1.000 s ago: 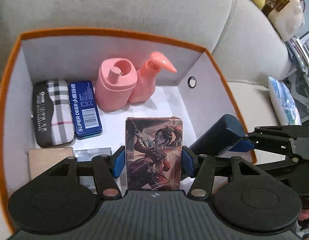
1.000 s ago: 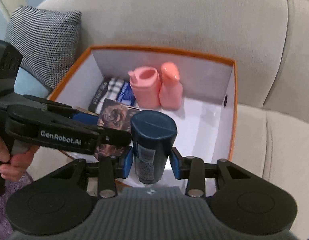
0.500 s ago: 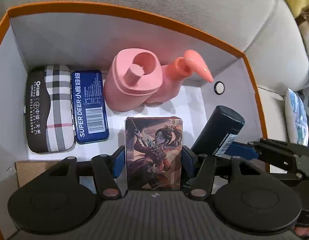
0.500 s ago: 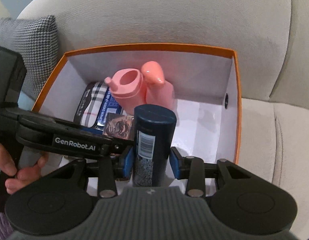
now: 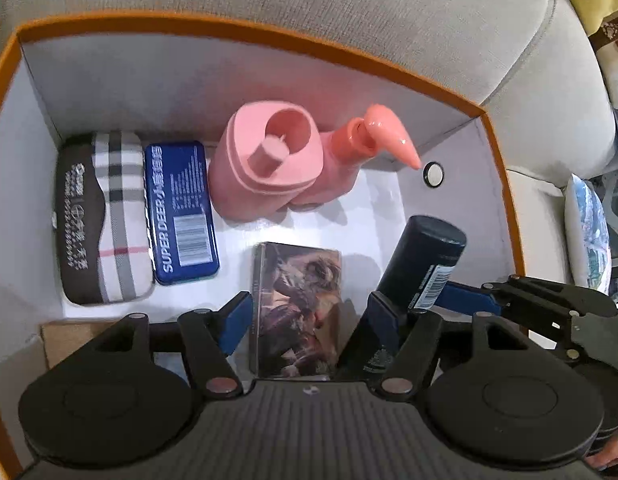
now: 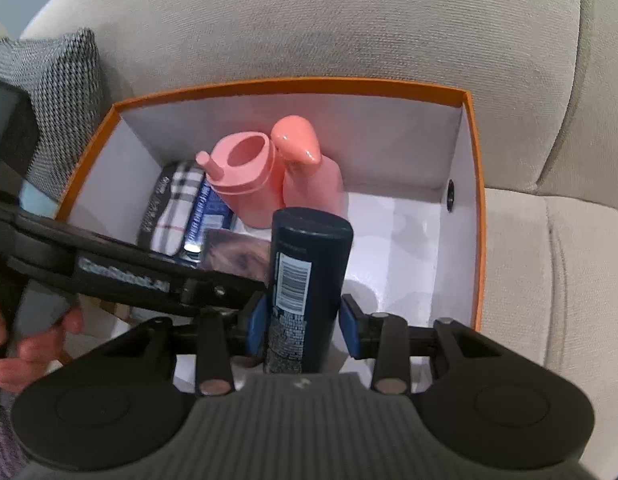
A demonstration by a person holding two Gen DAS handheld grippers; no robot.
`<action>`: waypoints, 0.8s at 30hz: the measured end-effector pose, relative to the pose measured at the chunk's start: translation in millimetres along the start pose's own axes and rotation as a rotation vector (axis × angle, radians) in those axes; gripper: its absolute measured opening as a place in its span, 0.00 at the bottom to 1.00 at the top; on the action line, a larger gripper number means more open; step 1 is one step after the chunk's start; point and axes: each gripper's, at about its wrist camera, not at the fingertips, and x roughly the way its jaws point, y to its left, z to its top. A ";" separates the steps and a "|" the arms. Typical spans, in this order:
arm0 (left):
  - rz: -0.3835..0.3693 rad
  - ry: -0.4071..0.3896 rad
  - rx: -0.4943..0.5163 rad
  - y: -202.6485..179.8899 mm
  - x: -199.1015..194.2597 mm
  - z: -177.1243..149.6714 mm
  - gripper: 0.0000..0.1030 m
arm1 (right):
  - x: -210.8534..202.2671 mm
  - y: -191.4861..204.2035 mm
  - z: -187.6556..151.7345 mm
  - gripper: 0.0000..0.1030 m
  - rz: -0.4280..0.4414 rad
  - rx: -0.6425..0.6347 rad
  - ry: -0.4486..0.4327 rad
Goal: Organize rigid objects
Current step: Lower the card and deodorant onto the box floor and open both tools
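Two claws reach down into an orange-rimmed box [image 5: 505, 208] on a sofa.

Left claw [image 5: 305, 320] is opening, its blue pads clear of the picture card box [image 5: 297, 304] standing between them near the box's front edge. Right claw [image 6: 303, 320] grips a dark bottle [image 6: 305, 280] beside it. Along the back wall stand a pink cup [image 5: 265, 168] and pink pump bottle [image 5: 349, 160]; a plaid case [image 5: 97, 220] and blue tin [image 5: 181, 212] lie by the left wall.
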 end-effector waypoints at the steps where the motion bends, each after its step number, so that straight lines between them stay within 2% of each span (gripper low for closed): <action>1: -0.004 -0.015 0.001 -0.6 -4.3 0.4 0.77 | 0.8 1.4 0.4 0.40 -0.009 -0.006 0.006; 3: -0.011 -0.059 0.010 -2.4 -14.4 0.1 0.72 | 3.9 2.6 1.5 0.40 -0.021 -0.009 0.020; 5: 0.003 -0.108 0.053 -7.5 -27.2 -2.3 0.62 | 7.3 4.3 2.1 0.40 -0.038 -0.009 0.034; 8: 0.087 -0.159 0.133 -14.0 -39.3 -8.4 0.50 | 14.4 7.4 3.9 0.39 -0.091 0.027 0.063; 11: 0.180 -0.156 0.213 -14.9 -41.5 -18.4 0.40 | 25.4 11.6 6.5 0.39 -0.148 0.073 0.086; 13: 0.212 -0.140 0.255 -13.1 -39.0 -25.9 0.36 | 31.3 14.9 8.4 0.39 -0.172 0.080 0.089; 17: 0.224 -0.112 0.267 -1.1 -33.9 -34.9 0.34 | 36.3 19.2 10.1 0.41 -0.178 0.069 0.094; 20: 0.211 -0.116 0.261 7.0 -34.9 -38.1 0.33 | 37.5 16.5 10.6 0.51 -0.174 0.077 0.121; 24: 0.198 -0.126 0.258 10.0 -36.3 -41.5 0.33 | 42.7 10.4 8.0 0.47 -0.148 0.103 0.175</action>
